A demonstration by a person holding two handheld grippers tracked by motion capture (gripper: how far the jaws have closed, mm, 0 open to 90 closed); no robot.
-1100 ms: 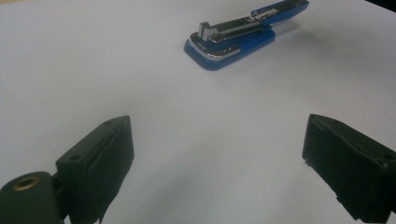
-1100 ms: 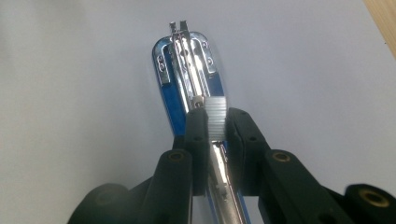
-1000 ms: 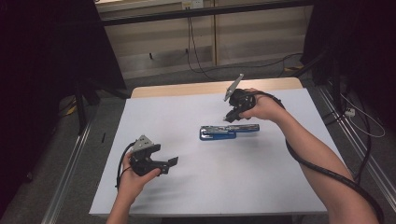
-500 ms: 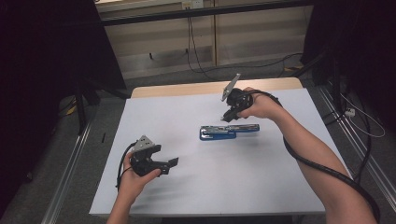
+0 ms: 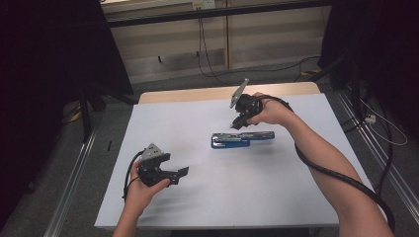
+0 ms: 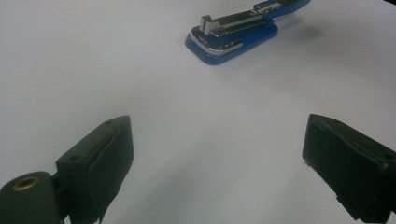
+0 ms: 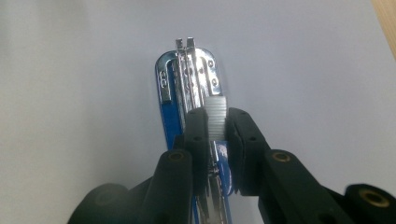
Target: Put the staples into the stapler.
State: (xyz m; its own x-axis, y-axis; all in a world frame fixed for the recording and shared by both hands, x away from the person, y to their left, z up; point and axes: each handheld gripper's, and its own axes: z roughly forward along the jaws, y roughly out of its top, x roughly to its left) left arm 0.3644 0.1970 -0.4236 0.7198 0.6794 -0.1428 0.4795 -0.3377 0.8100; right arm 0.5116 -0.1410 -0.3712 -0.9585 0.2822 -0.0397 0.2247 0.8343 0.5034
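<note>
Stapler: the blue stapler point(image 5: 242, 139) lies near the middle of the white table point(image 5: 296, 197), its long side running left to right in the high view.
Stapler parts: in the right gripper view the chrome magazine point(image 7: 194, 70) shows above the blue base, with a white ribbed piece point(image 7: 216, 116) set between the jaws.
Right gripper: the right gripper point(image 7: 216, 135) points down at the stapler from its far side; its jaws are nearly together, clamped on the white ribbed piece.
Left gripper: the left gripper point(image 5: 180, 173) hovers over the near-left part of the table, well apart from the stapler.
Left jaws: spread wide with nothing between them but bare table.
</note>
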